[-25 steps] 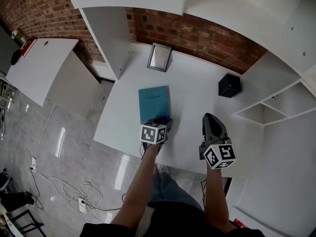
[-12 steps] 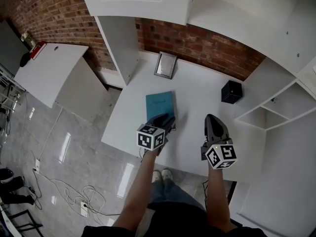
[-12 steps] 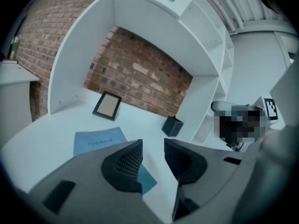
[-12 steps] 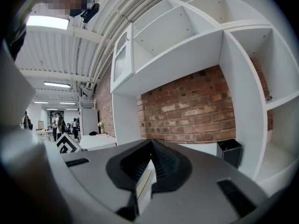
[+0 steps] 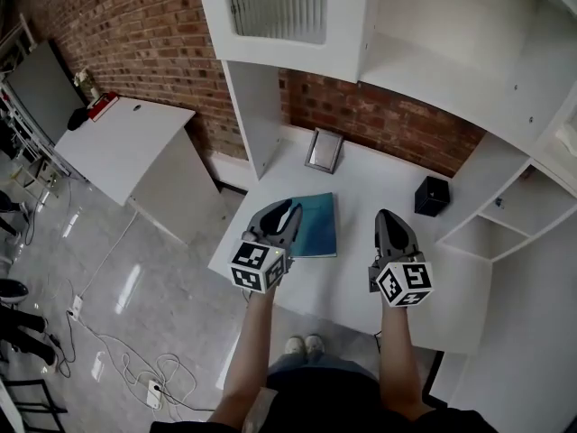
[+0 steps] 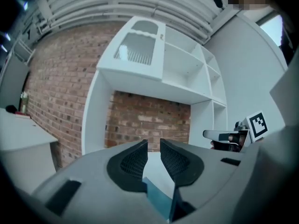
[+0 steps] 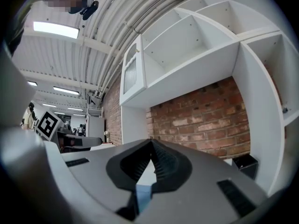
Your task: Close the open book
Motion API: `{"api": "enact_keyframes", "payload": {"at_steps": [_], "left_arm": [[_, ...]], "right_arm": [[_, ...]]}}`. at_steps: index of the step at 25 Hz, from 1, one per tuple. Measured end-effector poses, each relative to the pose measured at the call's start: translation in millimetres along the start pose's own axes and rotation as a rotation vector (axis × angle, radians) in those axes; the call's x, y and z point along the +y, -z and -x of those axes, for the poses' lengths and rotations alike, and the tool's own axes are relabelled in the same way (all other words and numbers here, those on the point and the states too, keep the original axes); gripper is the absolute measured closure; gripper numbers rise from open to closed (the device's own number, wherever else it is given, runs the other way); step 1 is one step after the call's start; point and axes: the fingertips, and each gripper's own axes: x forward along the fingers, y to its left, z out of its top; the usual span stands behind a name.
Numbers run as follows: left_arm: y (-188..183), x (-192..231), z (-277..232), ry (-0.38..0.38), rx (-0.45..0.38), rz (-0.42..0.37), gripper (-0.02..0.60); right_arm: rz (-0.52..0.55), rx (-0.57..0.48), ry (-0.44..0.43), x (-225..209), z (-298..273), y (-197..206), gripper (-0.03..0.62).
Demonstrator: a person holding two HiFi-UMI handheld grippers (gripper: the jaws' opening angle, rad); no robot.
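A closed teal book (image 5: pixel 317 226) lies flat on the white desk (image 5: pixel 379 188), cover up. My left gripper (image 5: pixel 287 208) hangs above the book's left edge, well off the desk and pointing level. Its jaws are closing, with a narrow gap and nothing between the pads (image 6: pixel 153 143). The book (image 6: pixel 159 197) shows as a blue patch below them. My right gripper (image 5: pixel 389 216) hovers to the right of the book, jaws shut and empty (image 7: pixel 151 143).
A small black box (image 5: pixel 432 196) sits at the desk's back right, and a framed picture (image 5: pixel 324 151) leans against the brick wall. White shelves (image 5: pixel 505 206) rise on the right and a cabinet overhead. A white side table (image 5: pixel 126 147) stands to the left.
Both grippers have risen, the left much more, lifting off the book's near edge. The left jaws have narrowed. The book lies still.
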Motion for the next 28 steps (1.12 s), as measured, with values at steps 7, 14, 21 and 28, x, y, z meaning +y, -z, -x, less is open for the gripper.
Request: {"api": "enact_keyframes", "payload": {"at_steps": [7,14,21,28], "left_arm": [[-53.2,31.2,45.3,-0.154,-0.125,-0.079,0.543],[-60.7,44.8,64.8,-0.245,-0.133,-0.117,0.558],[-57.8,40.1,64.8,-0.243,-0.121,-0.116,0.565],[-57.4,32.0,63.9,-0.223,-0.117,-0.12,0.566]], "right_arm": [[0.024,-0.058,-0.064,24.0,-13.6,-25.9,0.595],[0.057,-0.075,-0.094,33.8,-17.2,-40.2,0.595],[0.074,-0.08,-0.088,34.1,-14.2,-46.8,0.595],[0.087,-0.064,-0.073,32.3,-7.1,-46.4,0.597]]}}
